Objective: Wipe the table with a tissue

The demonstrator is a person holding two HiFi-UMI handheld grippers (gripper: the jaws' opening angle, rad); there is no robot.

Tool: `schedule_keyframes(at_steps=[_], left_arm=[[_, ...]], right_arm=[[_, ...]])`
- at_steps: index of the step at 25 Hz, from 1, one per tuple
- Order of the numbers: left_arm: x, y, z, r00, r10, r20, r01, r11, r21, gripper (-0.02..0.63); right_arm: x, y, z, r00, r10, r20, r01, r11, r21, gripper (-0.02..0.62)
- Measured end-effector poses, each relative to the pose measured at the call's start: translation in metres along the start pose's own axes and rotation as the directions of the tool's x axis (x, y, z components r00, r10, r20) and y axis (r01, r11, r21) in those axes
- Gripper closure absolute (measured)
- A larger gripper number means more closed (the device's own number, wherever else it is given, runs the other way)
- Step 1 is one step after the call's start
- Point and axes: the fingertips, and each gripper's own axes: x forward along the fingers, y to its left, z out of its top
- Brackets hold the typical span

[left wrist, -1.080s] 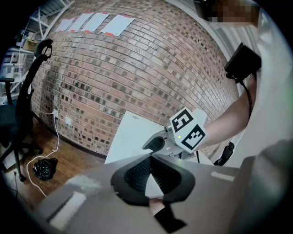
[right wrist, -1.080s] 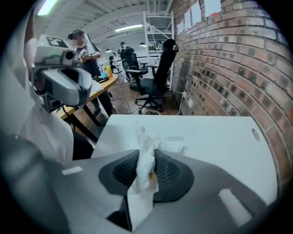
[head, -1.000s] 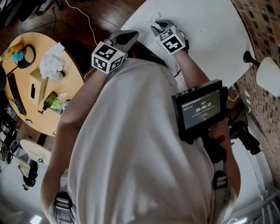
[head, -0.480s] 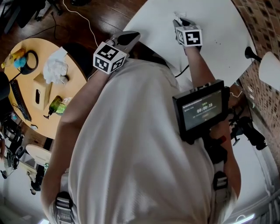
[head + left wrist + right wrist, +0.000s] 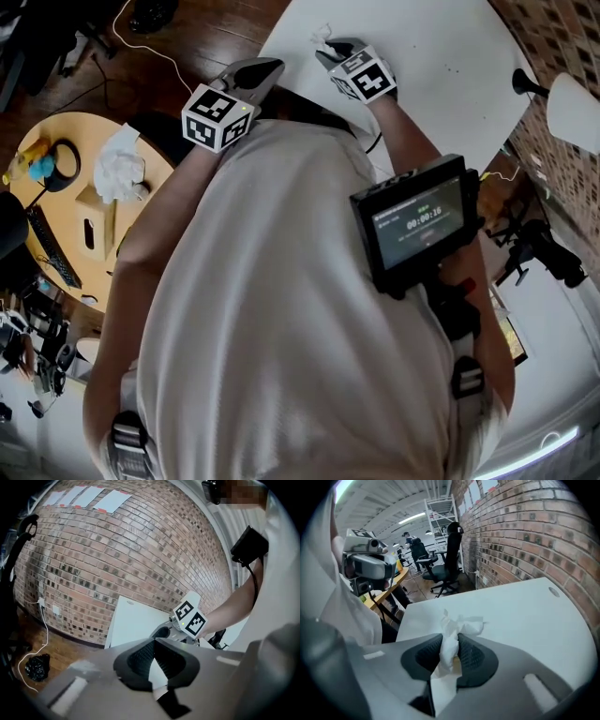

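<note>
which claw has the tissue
The right claw: its jaws pinch the white tissue, while the left claw holds nothing.

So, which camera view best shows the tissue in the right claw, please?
The right gripper view: the tissue sits centre-frame, pinched in the right claw. The head view shows only a tuft; the left gripper view, none.
</note>
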Motion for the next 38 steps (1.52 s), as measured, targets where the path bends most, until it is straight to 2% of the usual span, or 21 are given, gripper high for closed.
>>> schedule_keyframes(at_steps=[4, 9, 13, 18, 20, 24, 30, 34, 38], left_arm=[[0.008, -0.004, 0.010, 0.998, -0.054, -0.016, 0.055, 0.998, 0.036, 0.601], [0.019, -0.009, 0.013, 0.992, -0.112, -0.050, 0.115, 0.992, 0.059, 0.601], [0.037, -0.024, 0.016, 0.983, -0.162, -0.082, 0.169, 0.982, 0.082, 0.601], [0.048, -0.024, 0.018, 0.974, -0.197, -0.108, 0.210, 0.970, 0.124, 0.601], [0.057, -0.030, 0.020, 0.974, -0.192, -0.116, 0.206, 0.970, 0.125, 0.601], [0.084, -0.049, 0.027, 0.980, -0.155, -0.125, 0.171, 0.978, 0.122, 0.601], [0.091, -0.057, 0.029, 0.987, -0.085, -0.135, 0.103, 0.986, 0.134, 0.601], [0.093, -0.051, 0.025, 0.989, -0.028, -0.142, 0.045, 0.992, 0.117, 0.601], [0.092, -0.055, 0.017, 0.989, -0.005, -0.150, 0.021, 0.994, 0.103, 0.601]], right_arm=[[-0.018, -0.027, -0.024, 0.994, -0.106, 0.006, 0.104, 0.985, 0.135, 0.509], [-0.053, -0.056, -0.040, 0.972, -0.226, 0.066, 0.195, 0.930, 0.311, 0.509], [-0.082, -0.067, -0.066, 0.954, -0.294, 0.063, 0.250, 0.890, 0.382, 0.509], [-0.085, -0.066, -0.091, 0.945, -0.327, 0.019, 0.287, 0.856, 0.429, 0.509], [-0.090, -0.068, -0.099, 0.947, -0.321, 0.022, 0.283, 0.864, 0.416, 0.509], [-0.098, -0.079, -0.105, 0.957, -0.288, 0.038, 0.261, 0.908, 0.329, 0.509], [-0.085, -0.092, -0.091, 0.969, -0.244, 0.049, 0.231, 0.955, 0.186, 0.509], [-0.074, -0.106, -0.089, 0.980, -0.191, 0.052, 0.179, 0.968, 0.178, 0.511], [-0.073, -0.114, -0.090, 0.984, -0.163, 0.071, 0.150, 0.976, 0.159, 0.511]])
